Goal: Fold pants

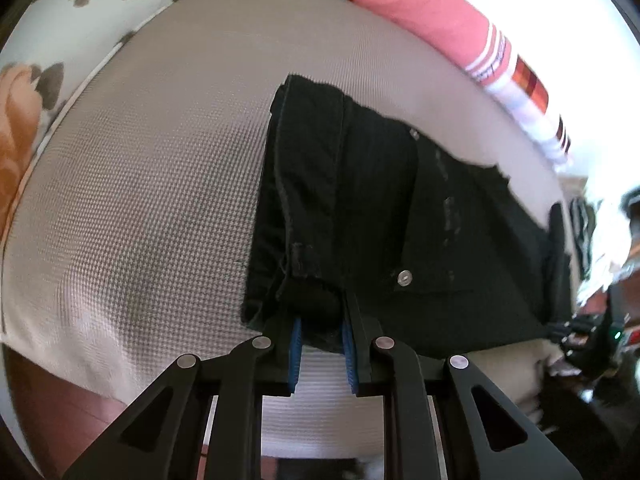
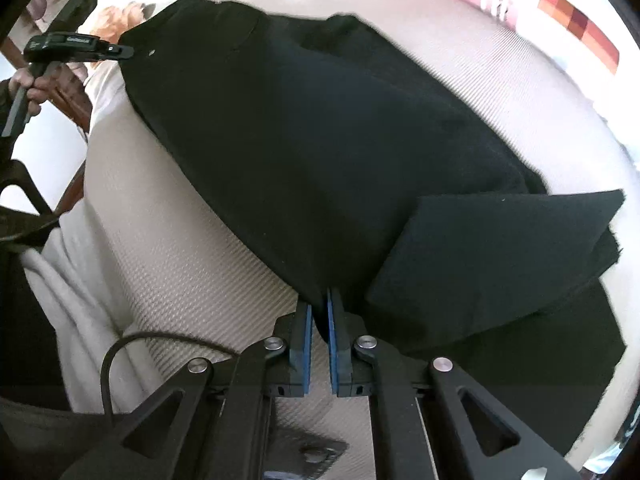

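Observation:
Black pants lie on a beige waffle-textured bed cover. In the left wrist view the waistband end with a metal button is nearest me. My left gripper is shut on the waistband edge, cloth bunched between its blue pads. In the right wrist view the pants stretch away, with a leg end folded over at the right. My right gripper is shut on the near edge of the pants. The left gripper shows at the far end, held by a hand.
A floral pillow lies at the far left. A pink striped cloth lies along the far edge. A white blanket bunches at the bed's left side. A black cable loops beside my right gripper.

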